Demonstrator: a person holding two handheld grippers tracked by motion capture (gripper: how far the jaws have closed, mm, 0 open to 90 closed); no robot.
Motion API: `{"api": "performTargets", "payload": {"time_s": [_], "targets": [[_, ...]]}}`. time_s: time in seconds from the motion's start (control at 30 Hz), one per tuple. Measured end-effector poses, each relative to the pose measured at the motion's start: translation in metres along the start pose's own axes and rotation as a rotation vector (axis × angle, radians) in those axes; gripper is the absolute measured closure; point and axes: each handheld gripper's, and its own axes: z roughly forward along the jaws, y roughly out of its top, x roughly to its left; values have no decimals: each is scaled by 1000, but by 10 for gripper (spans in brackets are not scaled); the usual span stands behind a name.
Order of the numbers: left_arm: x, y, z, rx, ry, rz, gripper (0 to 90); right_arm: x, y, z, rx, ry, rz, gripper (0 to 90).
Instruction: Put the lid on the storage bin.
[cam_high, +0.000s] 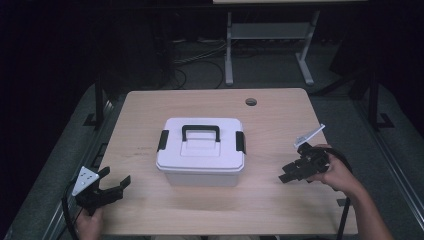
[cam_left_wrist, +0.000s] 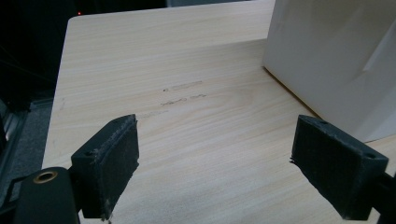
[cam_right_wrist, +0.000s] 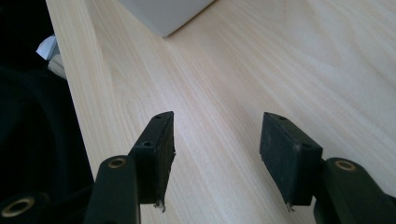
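left gripper (cam_high: 116, 184), black w/ a grey three-cornered plate on top, sits near the front-left of the box, jaws spread wide w/ nothing between them. in the left gripper view its two black felt-faced pads (cam_left_wrist: 112, 161) frame bare wood, and the box's white side wall (cam_left_wrist: 327, 60) stands ahead and off to one side, apart from both pads. right gripper (cam_high: 289, 172), same black build w/ its own grey plate, sits off the box's right side, also near the front, jaws parted and empty; in the right gripper view its pads (cam_right_wrist: 161, 151) hang over bare tabletop w/ only a corner of the box (cam_right_wrist: 163, 16) at the top, well apart.

the box itself: white rectangular plastic storage box (cam_high: 201, 152) w/ a flat white lid, black carry handle (cam_high: 201, 131) lying across the lid, and a black clip latch on each short end, left (cam_high: 163, 140) and right (cam_high: 240, 142). it sits about mid-table on the light wooden table (cam_high: 280, 210), which has a round cable hole (cam_high: 251, 102) behind-right of the box.

progress, as i judge it: basically at the start. lid looks seated, both latches look down against the sides, neither gripper touches anything. left to do, prob: bring a gripper to each latch, flip them off, then lift the lid by the handle. all of that is ahead.
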Motion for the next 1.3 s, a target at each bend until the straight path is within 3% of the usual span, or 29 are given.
{"api": "performTargets", "payload": {"time_s": [1.3], "targets": [[-2, 0, -2, -3, 4, 6, 141, 7, -39, 0, -31, 15, 26, 433]]}}
